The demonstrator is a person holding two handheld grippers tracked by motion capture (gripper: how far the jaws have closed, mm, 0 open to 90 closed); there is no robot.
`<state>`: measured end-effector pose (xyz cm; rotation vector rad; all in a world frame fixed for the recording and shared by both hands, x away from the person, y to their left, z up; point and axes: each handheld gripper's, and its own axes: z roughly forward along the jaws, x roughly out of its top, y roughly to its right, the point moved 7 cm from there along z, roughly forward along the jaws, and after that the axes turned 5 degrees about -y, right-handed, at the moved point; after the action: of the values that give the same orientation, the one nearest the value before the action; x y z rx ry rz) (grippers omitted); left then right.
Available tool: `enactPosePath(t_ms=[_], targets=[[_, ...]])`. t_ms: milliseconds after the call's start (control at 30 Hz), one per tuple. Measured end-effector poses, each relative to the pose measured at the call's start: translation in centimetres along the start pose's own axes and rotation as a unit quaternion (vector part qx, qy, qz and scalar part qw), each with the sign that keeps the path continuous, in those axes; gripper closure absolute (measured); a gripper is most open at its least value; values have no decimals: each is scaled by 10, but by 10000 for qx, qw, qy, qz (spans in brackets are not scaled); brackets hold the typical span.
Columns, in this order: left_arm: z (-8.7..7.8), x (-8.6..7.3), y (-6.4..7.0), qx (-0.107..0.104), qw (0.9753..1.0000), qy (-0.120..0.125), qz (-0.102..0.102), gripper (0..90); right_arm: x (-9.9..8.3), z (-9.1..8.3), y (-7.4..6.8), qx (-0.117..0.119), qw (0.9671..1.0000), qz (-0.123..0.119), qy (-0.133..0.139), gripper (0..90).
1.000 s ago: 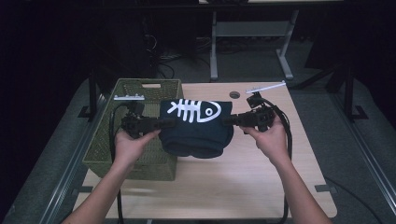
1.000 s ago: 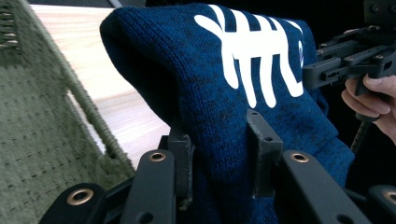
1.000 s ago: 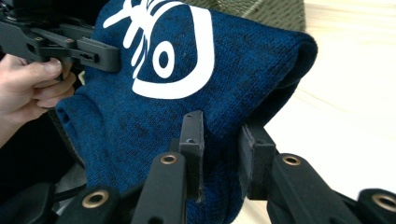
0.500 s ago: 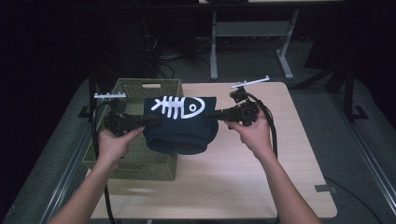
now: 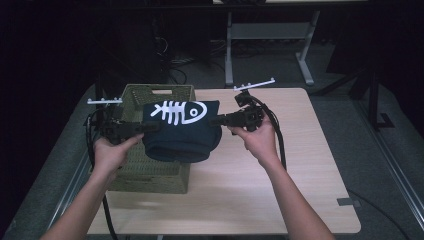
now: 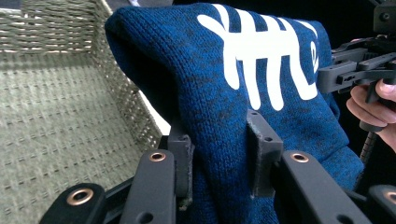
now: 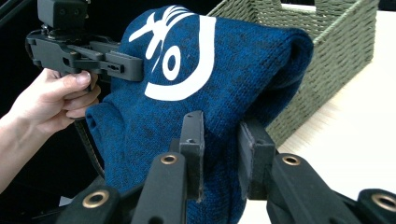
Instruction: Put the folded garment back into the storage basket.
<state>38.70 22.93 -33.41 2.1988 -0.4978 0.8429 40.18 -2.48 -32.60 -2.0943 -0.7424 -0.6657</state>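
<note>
A folded dark blue knitted sweater (image 5: 180,132) with a white fish-skeleton print hangs in the air between both grippers, above the right half of a green woven basket (image 5: 131,172). My left gripper (image 5: 154,126) is shut on the sweater's left edge (image 6: 219,154). My right gripper (image 5: 214,120) is shut on its right edge (image 7: 219,158). In the left gripper view the basket (image 6: 51,116) lies below and to the left of the sweater. The right gripper view has the basket (image 7: 327,51) behind the sweater.
The light wooden table (image 5: 300,165) stretches to the right of the basket. Metal stand legs (image 5: 270,35) rise on the floor behind the table. A dark rail (image 5: 395,165) runs along the table's right side.
Both grippers have carried the sweater leftward, from over the table's middle to above the basket. Both hands have moved left with it.
</note>
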Motion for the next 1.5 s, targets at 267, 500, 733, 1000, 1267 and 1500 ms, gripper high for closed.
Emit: enactPosePath(t_ms=[267, 500, 733, 1000, 1267, 1500], targets=[[-11, -2, -13, 75, 9999, 56, -119, 677, 9, 16, -6, 15, 10000, -41, -26, 740], [-20, -2, -24, 137, 9997, 84, -189, 677, 16, 28, -12, 35, 10000, -45, -39, 740], [-27, -4, -34, 235, 9993, 121, -276, 674, 21, 40, -16, 87, 9999, -77, -47, 739], [-35, -7, -48, 380, 9984, 153, -383, 670, 29, 55, -22, 75, 9998, -182, -60, 739], [-41, -15, -62, 614, 9967, 206, -486, 666, 31, 74, -24, 142, 9997, -183, -83, 739], [-44, -19, -76, 712, 9952, 204, -646, 663, 32, 91, -23, 117, 9997, -179, -114, 739]])
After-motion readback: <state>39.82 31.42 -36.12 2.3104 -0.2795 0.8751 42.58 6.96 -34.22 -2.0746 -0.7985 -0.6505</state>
